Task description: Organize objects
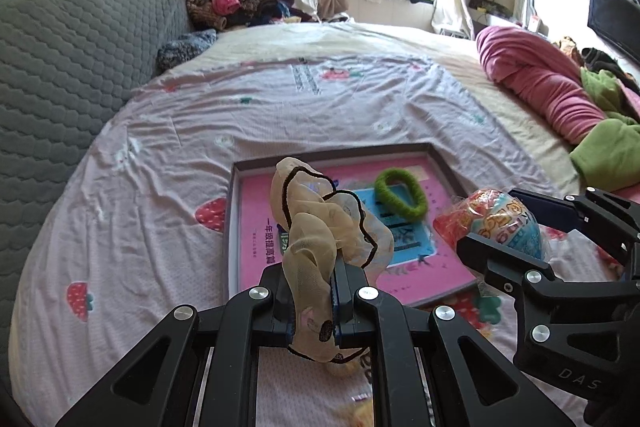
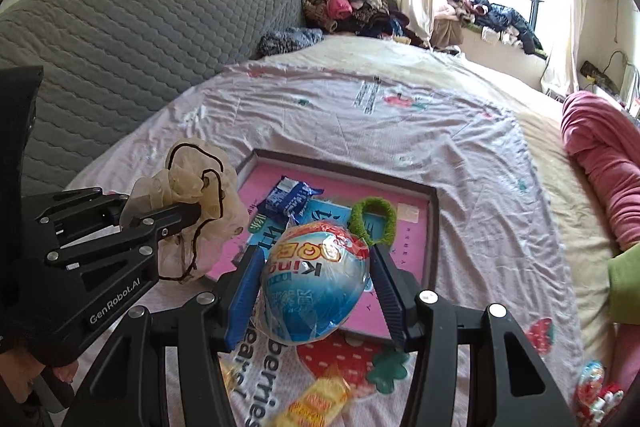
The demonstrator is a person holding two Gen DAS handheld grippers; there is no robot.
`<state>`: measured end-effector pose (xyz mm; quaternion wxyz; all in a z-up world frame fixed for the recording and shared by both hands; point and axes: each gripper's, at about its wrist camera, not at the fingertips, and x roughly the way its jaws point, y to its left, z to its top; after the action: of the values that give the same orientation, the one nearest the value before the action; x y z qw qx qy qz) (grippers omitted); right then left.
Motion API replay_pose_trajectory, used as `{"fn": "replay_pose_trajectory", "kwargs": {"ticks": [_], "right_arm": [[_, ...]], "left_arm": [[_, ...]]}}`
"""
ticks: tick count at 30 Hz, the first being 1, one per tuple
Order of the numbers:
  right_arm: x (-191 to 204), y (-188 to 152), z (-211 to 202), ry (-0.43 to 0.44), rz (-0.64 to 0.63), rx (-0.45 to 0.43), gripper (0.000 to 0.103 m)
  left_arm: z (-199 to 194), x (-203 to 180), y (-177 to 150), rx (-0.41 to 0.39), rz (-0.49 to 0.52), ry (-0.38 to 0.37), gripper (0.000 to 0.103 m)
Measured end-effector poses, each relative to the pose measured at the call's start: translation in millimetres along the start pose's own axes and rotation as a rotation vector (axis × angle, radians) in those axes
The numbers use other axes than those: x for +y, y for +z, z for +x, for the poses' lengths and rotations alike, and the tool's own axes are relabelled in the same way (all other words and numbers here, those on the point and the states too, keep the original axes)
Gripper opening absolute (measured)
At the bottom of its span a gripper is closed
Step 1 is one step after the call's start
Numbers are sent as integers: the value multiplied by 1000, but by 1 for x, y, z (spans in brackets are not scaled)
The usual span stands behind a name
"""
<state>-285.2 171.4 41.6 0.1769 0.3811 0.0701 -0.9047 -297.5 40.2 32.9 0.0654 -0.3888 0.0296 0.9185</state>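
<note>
The left gripper (image 1: 334, 283) is clenched on a beige sheer scrunchie (image 1: 320, 227); the right gripper (image 2: 316, 291) grasps a foil-wrapped toy egg (image 2: 316, 283). Both hang over the near edge of a pink-lined tray (image 2: 432, 223) on the bedsheet (image 1: 160, 147), holding a green hair tie (image 1: 400, 193) and blue packet (image 2: 288, 201)

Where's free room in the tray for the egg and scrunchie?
Tray: bare pink by the right rim, past the green hair tie, and along the far rim. Blue packet and hair tie crowd the middle. Near the tray's front edge, yellow packets clutter the sheet.
</note>
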Motion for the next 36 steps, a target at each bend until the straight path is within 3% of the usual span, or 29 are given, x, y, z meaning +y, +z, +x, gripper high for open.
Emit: {"fn": "replay_pose_trajectory", "kwargs": {"ticks": [12, 25, 30, 36], "right_arm": [[-10, -12, 73, 12, 2, 65, 55], [-17, -26, 118, -7, -3, 139, 55], [-15, -28, 124, -8, -5, 141, 55], [-16, -28, 124, -12, -1, 134, 55]], "left_arm": [[67, 7, -10, 42, 0, 3, 13], [107, 7, -31, 86, 3, 7, 13], [111, 9, -32, 88, -2, 15, 16], [113, 12, -35, 90, -5, 33, 29]]}}
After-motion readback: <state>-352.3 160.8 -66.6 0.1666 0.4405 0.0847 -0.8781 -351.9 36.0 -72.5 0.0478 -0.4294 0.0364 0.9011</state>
